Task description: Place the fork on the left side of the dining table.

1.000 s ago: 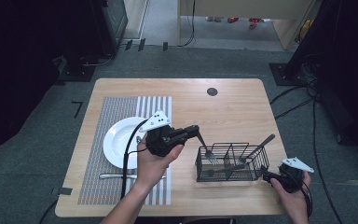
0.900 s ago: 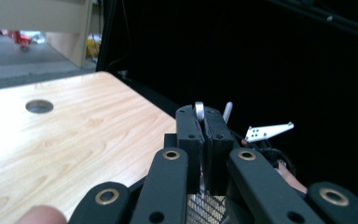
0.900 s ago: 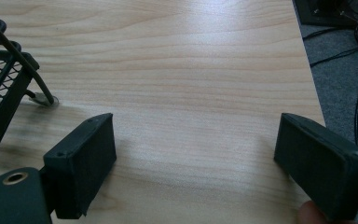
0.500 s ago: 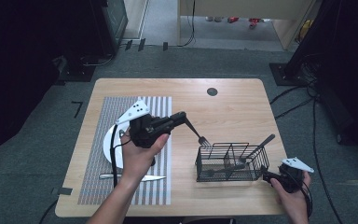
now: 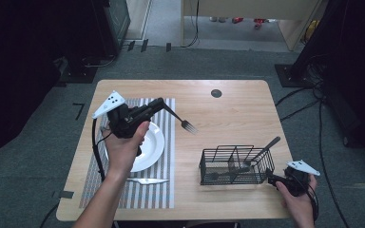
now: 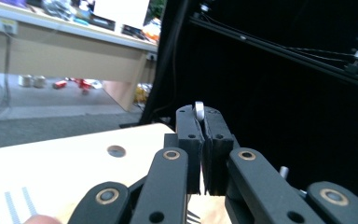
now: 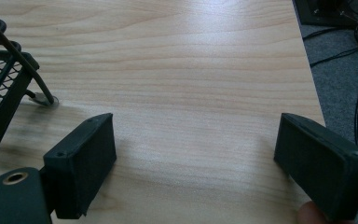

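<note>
In the high view the left gripper [image 5: 159, 104] hangs above the top edge of the white plate [image 5: 156, 148], at about ten o'clock from the table's middle, its jaws pressed together on the handle of a fork [image 5: 183, 122] whose tines point out toward four o'clock over bare wood, clear of the table [image 5: 237, 109]. The left gripper view bears this out: the two black jaws meet with a sliver of silver handle [image 6: 199, 111] showing between their tips. The plate rests on a striped placemat [image 5: 166, 190], and a knife [image 5: 145, 181] lies on the mat just past the plate's six o'clock edge. A black wire basket [image 5: 235, 166] stands toward four o'clock on the table, with the handle of another utensil [image 5: 266, 147] leaning out over its rim toward two o'clock. The right gripper [image 5: 285, 183] sits low at the basket's four o'clock corner, near the table's near edge; in the right gripper view its jaws stand wide apart over bare wood with nothing between them, and the basket's corner [image 7: 9, 79] shows just beside the left-hand jaw.
</note>
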The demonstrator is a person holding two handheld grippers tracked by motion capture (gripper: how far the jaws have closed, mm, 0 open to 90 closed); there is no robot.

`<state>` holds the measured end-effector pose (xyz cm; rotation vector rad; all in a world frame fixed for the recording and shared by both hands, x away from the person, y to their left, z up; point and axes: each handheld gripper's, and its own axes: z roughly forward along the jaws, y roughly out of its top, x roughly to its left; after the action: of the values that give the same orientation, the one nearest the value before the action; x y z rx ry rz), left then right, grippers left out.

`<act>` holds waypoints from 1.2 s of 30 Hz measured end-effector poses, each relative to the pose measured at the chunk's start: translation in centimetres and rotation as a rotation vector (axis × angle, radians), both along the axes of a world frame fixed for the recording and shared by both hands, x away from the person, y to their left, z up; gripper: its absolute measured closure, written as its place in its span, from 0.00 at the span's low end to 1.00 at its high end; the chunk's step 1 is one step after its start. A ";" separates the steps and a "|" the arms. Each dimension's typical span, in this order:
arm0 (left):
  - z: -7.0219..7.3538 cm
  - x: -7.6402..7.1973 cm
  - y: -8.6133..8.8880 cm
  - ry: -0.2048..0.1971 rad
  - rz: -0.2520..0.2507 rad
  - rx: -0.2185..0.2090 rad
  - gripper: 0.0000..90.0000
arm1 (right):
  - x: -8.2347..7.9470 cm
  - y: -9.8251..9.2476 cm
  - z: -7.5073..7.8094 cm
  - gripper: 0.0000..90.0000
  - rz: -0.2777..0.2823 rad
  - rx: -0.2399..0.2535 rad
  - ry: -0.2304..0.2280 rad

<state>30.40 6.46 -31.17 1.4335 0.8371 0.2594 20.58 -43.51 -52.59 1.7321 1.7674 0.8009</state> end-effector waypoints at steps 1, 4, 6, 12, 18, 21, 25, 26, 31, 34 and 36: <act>-0.1 0.2 0.3 0.000 0.012 0.005 0.99 | 0.0 0.0 0.0 0.14 0.000 0.000 0.000; -0.6 0.9 1.2 0.004 0.045 0.000 0.99 | 0.0 0.0 0.0 0.14 0.000 0.000 0.000; -1.1 1.5 1.9 0.012 0.075 -0.002 0.99 | 0.0 0.0 0.0 0.14 0.000 0.000 0.000; -2.6 3.2 3.4 0.011 0.137 0.003 0.99 | 0.0 0.0 0.0 0.14 0.000 0.000 0.000; -4.7 5.1 4.8 0.040 0.188 -0.027 0.99 | 0.0 0.0 0.0 0.14 0.000 0.000 0.001; -5.6 6.2 5.4 0.074 0.217 -0.036 0.99 | 0.0 0.0 0.0 0.14 0.001 0.000 0.001; -6.6 7.3 6.1 0.109 0.240 -0.055 0.99 | 0.0 0.0 0.0 0.14 0.001 -0.001 0.001; -6.9 7.7 6.3 0.117 0.246 -0.062 0.99 | 0.0 0.0 0.0 0.14 0.001 -0.001 0.001; -8.1 8.8 7.1 0.158 0.269 -0.084 0.99 | 0.0 0.0 0.0 0.14 0.001 -0.001 0.001; -8.9 9.5 7.6 0.187 0.292 -0.105 0.99 | 0.0 0.0 0.0 0.14 0.001 -0.001 0.001; -9.4 10.0 7.9 0.206 0.299 -0.124 0.99 | 0.0 0.0 0.0 0.14 0.001 -0.001 0.001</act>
<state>40.35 14.33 -40.60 1.2307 1.2186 0.2832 20.58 -43.52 -52.58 1.7313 1.7694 0.7998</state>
